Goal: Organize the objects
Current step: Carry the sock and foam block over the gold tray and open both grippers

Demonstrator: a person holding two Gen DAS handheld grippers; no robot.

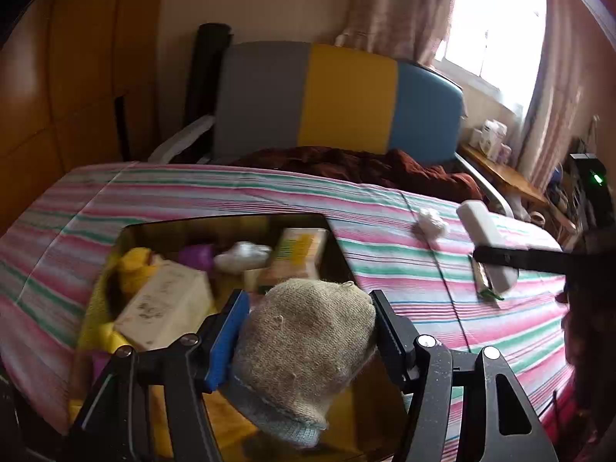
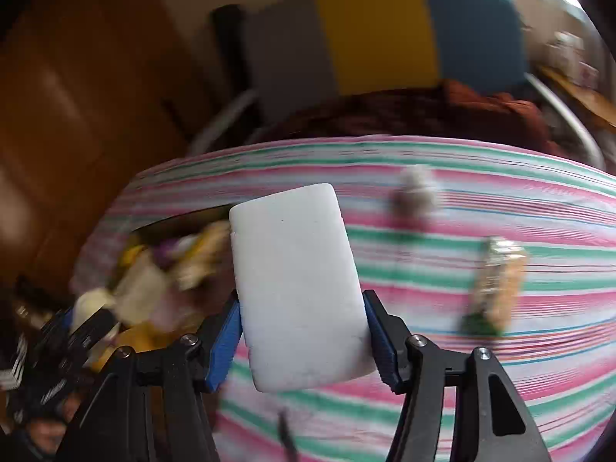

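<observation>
Holding a rolled beige sock (image 1: 308, 350), the left gripper (image 1: 308, 331) has its jaws pressed against the sock's two sides, a blue pad showing on the left one. The sock hangs above the near edge of a dark bin (image 1: 231, 220) that sits on a bed (image 1: 215, 192) covered in a pink, green and white striped sheet. Inside the bin lie a cream box (image 1: 165, 304), a yellow cloth (image 1: 134, 265), a purple item (image 1: 196, 256), a white crumpled piece (image 1: 242, 256) and a yellow-green packet (image 1: 296, 258).

The right gripper (image 2: 304, 327) has its jaws clamped on a white block (image 2: 296, 285), which stands upright between the blue pads. In the left wrist view this block shows at the far right, above the sheet. The right wrist view is blurred; the bin sits to the block's left there.

On the sheet to the right of the bin lie a white wad (image 1: 433, 223) and, nearer, a snack bar (image 2: 496, 285) in a wrapper with a green end. A dark red blanket (image 1: 365, 165) is bunched at the far end of the bed, before a headboard (image 1: 346, 96) in grey, yellow and blue panels. A bright window (image 1: 496, 19) with curtains is at far right, and a wooden wardrobe (image 1: 77, 69) at left.
</observation>
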